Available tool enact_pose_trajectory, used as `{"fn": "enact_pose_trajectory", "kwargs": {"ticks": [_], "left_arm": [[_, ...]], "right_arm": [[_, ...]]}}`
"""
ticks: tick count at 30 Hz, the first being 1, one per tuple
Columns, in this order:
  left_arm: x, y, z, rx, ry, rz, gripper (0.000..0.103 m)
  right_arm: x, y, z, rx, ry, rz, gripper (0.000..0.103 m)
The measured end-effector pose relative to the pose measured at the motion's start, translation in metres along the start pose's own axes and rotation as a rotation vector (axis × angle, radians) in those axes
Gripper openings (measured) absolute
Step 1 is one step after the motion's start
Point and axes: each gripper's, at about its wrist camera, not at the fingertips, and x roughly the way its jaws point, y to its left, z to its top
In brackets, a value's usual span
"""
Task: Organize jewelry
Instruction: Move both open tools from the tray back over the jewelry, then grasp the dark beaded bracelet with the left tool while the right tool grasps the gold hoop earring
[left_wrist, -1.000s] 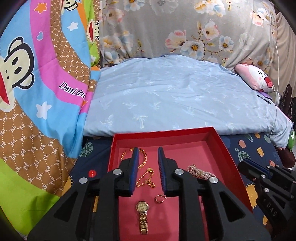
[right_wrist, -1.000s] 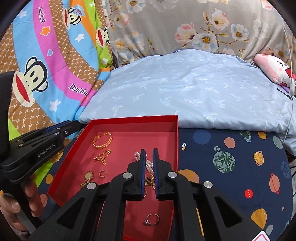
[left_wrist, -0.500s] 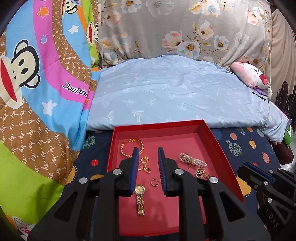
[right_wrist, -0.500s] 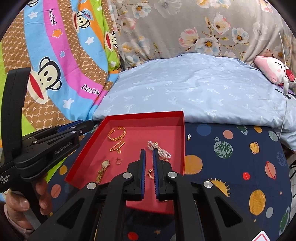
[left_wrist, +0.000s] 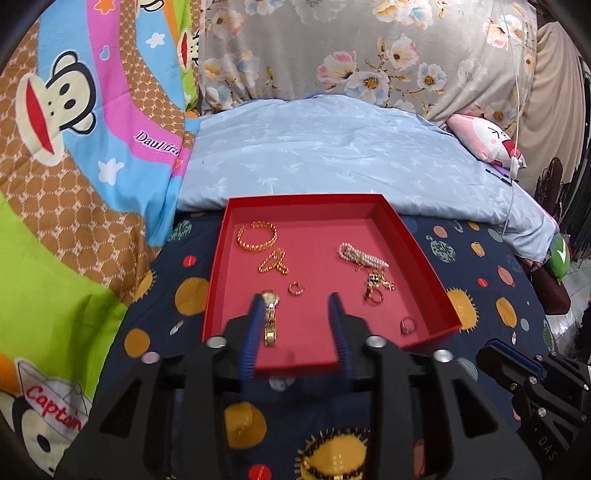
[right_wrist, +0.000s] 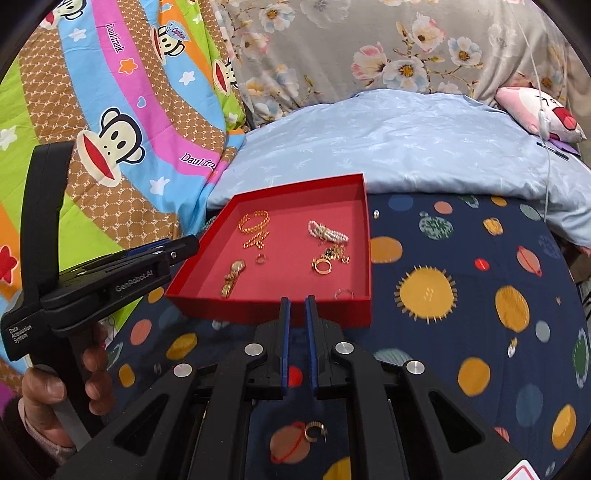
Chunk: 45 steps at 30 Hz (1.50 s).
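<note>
The red tray (left_wrist: 424, 258) sits on the planet-print sheet (right_wrist: 461, 258) and serves as the landmark. Inside it, from its left wall rightward: a gold chain bracelet (left_wrist: 257, 235) in the far left corner, a smaller gold chain (left_wrist: 274, 261) just nearer, a gold watch (left_wrist: 270, 314) at the near left, a small hoop earring (left_wrist: 296, 288) beside the watch face, a pearl strand (left_wrist: 362, 256) right of centre, a tangle of gold pieces with a ring (left_wrist: 376, 290) below it, and a stone ring (left_wrist: 408, 325) in the near right corner.

All of it looks light, small and slippery. The chains and pearls are limp and would likely drape or snag, so pinching a bunched section seems best. The watch is stiffer; I would take it across the strap. The rings lie flat and call for a fine pinch on the band.

The left gripper (left_wrist: 295, 328) hovers over the tray's near edge, its jaws opening with nothing gripped between them, the watch just inside its left finger. The right gripper (right_wrist: 296, 325) stops short of the tray's near wall, jaws nearly together and empty.

Only the right wrist view shows a gold hoop (right_wrist: 315, 431) and a tiny earring (right_wrist: 376, 213) lying on the sheet outside the tray, and the hand (right_wrist: 55, 391) holding the left gripper. The left view gives the clearer look at each piece
</note>
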Motion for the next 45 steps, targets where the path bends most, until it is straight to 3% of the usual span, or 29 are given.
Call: {"fn": "enact_pose_trajectory", "kwargs": {"ticks": [6, 9, 14, 17, 21, 24, 45], "left_arm": [[-0.016, 0.002, -0.035, -0.016, 0.028, -0.001, 0.045], [-0.017, 0.0, -0.057, -0.025, 0.067, -0.015, 0.046], [-0.01, -0.006, -0.09, -0.037, 0.138, -0.04, 0.059], [-0.005, -0.009, -0.103, -0.037, 0.17, -0.043, 0.061], [-0.009, -0.009, -0.114, -0.037, 0.166, -0.029, 0.069], [-0.013, -0.008, -0.122, -0.021, 0.154, -0.005, 0.075], [-0.009, 0.006, -0.139, -0.042, 0.178, 0.009, 0.076]], "right_arm": [[-0.013, -0.005, -0.035, 0.027, 0.037, -0.014, 0.012], [-0.017, -0.007, -0.057, 0.038, 0.066, -0.029, 0.016], [-0.015, -0.012, -0.086, 0.059, 0.12, -0.037, 0.02], [-0.01, -0.014, -0.095, 0.057, 0.143, -0.055, 0.027], [-0.004, -0.013, -0.097, 0.05, 0.146, -0.068, 0.038], [0.002, -0.011, -0.094, 0.037, 0.15, -0.072, 0.038], [0.028, 0.001, -0.087, -0.009, 0.164, -0.082, 0.038]]}}
